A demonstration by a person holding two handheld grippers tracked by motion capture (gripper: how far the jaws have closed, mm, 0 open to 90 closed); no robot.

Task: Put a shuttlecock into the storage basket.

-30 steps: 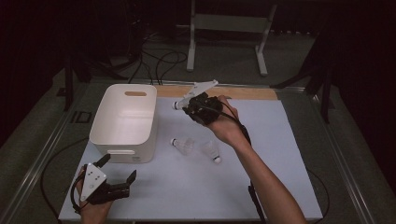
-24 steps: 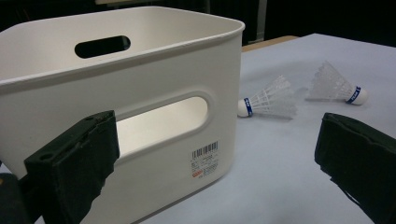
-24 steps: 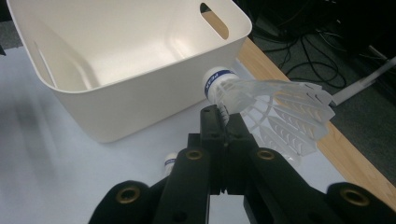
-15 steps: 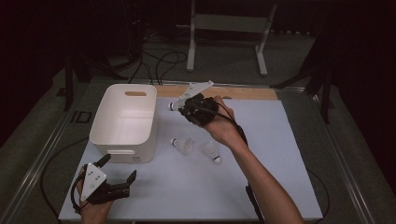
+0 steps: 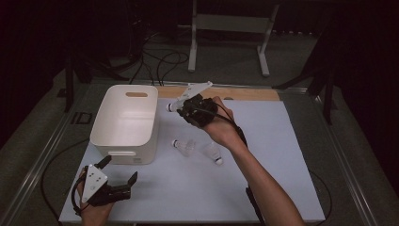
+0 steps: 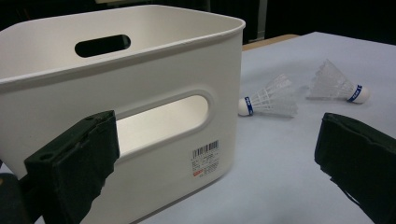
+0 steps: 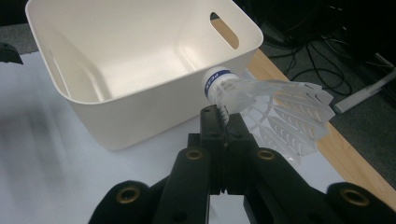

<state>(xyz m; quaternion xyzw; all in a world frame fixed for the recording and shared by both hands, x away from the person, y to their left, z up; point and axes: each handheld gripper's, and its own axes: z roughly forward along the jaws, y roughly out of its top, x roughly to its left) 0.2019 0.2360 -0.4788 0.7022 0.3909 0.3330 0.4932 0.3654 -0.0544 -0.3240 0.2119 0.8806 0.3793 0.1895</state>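
From the high view we see the white bin [image 5: 123, 123] standing on the pale mat [image 5: 282, 179], and we place everything by it. Our right gripper [image 5: 184, 106] hangs in the air just beside the bin's right rim, its jaws clamped on a shuttlecock [image 5: 172, 107] whose cork tip points at the bin. Two more shuttlecocks lie on the mat to the right of the bin's near corner: the nearer shuttlecock [image 5: 183, 146] close to the bin wall, the farther shuttlecock [image 5: 212, 152] beside it, apart from it. Our left gripper [image 5: 120, 175] rests on the mat in front of the bin's near wall, jaws standing wide apart with nothing between them. From the left gripper view we look at the bin's near wall [image 6: 140, 107], with its slot handle and a barcode label [image 6: 205, 158] low on it; the two black jaws rise at either edge, well apart and empty, the left one in front of the bin wall. Right of the bin lie the nearer shuttlecock [image 6: 271, 98] and the farther shuttlecock [image 6: 338, 86], their corks pointing opposite ways. From the right gripper view we look down on the bin [image 7: 116, 107], whose inside holds nothing we can make out. The right gripper [image 7: 223, 116] has its jaws together on the shuttlecock [image 7: 266, 112], pinching the skirt just behind the cork, which sits at the bin's rim.
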